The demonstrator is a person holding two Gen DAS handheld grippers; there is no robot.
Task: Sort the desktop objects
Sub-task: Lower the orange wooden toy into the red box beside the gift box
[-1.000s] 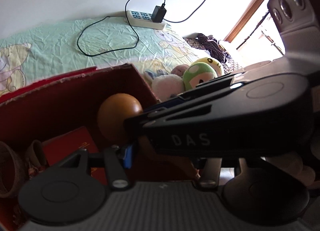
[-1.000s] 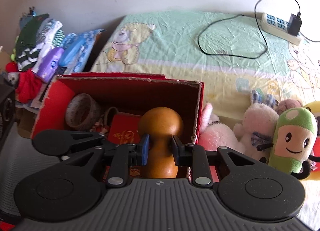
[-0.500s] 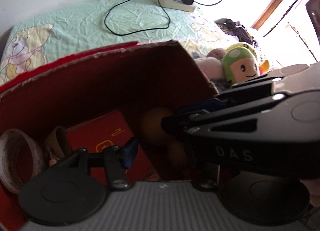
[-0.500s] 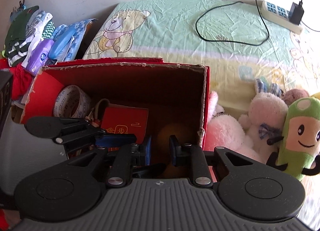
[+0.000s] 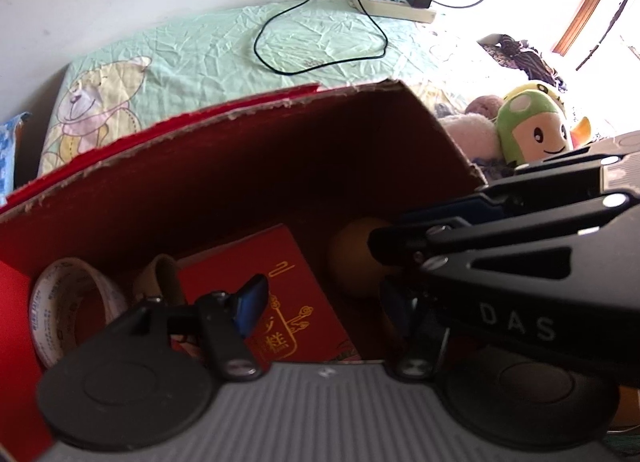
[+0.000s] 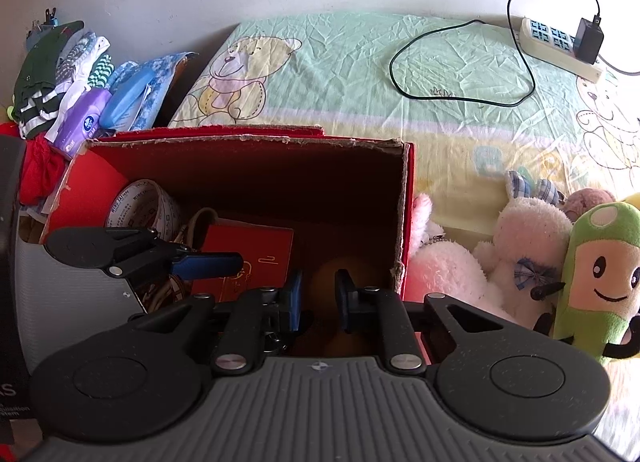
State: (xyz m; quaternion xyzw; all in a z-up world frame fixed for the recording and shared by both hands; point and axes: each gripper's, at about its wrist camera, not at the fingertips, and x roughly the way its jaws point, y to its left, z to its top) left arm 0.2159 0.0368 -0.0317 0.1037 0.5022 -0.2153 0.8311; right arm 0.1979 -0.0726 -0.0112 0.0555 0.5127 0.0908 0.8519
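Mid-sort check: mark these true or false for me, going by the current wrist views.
1. The tape roll lies inside the red box. True.
2. The left hand-held gripper is clamped on the red packet. False: it is open and holds nothing.
3. The green plush toy sits in the box. False: it lies outside, to the right of the box.
4. The right hand-held gripper has the wooden gourd between its fingers, inside the box. True.
5. The power strip has nothing plugged in. False: a black charger is plugged in.

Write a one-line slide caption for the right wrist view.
Right gripper lowers a wooden gourd-shaped piece into the red box, beside the red booklet and tape roll.
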